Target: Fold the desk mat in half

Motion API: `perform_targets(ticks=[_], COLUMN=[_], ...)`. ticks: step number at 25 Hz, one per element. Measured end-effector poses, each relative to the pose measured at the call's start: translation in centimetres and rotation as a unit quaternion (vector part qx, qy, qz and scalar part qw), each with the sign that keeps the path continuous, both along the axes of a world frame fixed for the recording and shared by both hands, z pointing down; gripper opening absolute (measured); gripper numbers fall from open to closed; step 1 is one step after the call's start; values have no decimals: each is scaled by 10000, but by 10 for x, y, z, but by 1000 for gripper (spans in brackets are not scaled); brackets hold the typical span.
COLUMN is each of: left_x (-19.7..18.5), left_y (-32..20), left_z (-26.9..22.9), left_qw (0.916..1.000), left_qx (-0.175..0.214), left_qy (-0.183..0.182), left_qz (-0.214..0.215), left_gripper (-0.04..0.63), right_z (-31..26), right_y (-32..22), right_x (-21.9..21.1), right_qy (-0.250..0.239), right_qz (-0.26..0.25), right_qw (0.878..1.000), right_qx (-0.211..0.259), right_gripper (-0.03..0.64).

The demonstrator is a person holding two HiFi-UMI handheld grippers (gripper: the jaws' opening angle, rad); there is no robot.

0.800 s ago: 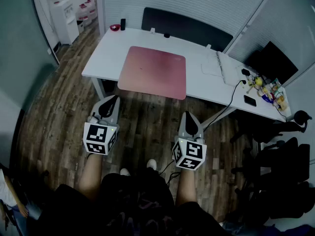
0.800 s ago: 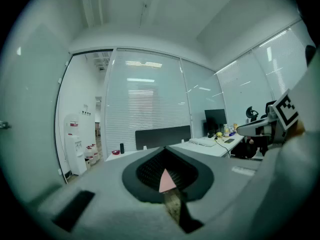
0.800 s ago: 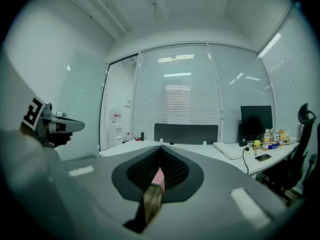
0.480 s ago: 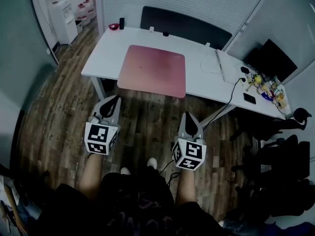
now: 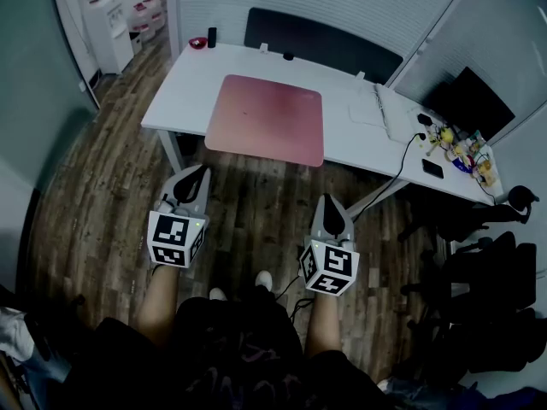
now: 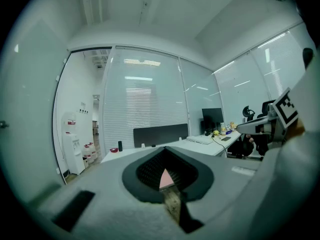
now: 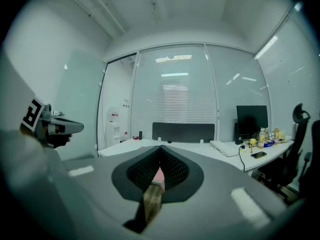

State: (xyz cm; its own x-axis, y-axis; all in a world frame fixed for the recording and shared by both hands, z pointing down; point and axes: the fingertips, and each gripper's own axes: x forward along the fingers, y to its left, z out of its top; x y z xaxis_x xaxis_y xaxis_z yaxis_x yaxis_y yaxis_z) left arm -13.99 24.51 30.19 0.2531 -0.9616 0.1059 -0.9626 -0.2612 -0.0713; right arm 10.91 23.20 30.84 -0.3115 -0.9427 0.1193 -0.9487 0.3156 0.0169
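Head view: desk mat (image 5: pixel 265 120) lies flat and unfolded on the white desk (image 5: pixel 184 92), near its front edge. The left gripper (image 5: pixel 195 178) and right gripper (image 5: pixel 329 205) are held over the floor, well short of it, probably ready to approach.
Left gripper view: jaws pressed together, empty, pointing at the mat.
Right gripper view: jaws likewise closed on nothing.
Writing: none legible, only square marker patterns.

Almost nothing moves. Behind and to the left of your left gripper (image 5: pixel 199 174), at the lower-left edge of the head view, a bystander's pale sleeve (image 5: pixel 12 325) slips nearly out of sight, then shows again. Ahead of both grippers, the table (image 5: pixel 184 88) and the pink desk mat (image 5: pixel 265 120) sit a shade higher in the head view.
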Motion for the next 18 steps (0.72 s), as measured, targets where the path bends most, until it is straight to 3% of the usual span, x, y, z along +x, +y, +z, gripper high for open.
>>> perform_targets(ticks=[11, 18], left_x=[-2, 1], left_y=[-5, -36], left_z=[5, 10], left_qw=[9998, 9996], left_qx=[-84, -109], left_qy=[-9, -125], left_qz=[183, 247], left_gripper=[2, 2], right_z=[2, 5], right_y=[2, -27], right_x=[-4, 0], right_qy=[74, 46], right_qz=[127, 183], right_qw=[9999, 9998], right_qx=[-52, -40], right_gripper=[-5, -5])
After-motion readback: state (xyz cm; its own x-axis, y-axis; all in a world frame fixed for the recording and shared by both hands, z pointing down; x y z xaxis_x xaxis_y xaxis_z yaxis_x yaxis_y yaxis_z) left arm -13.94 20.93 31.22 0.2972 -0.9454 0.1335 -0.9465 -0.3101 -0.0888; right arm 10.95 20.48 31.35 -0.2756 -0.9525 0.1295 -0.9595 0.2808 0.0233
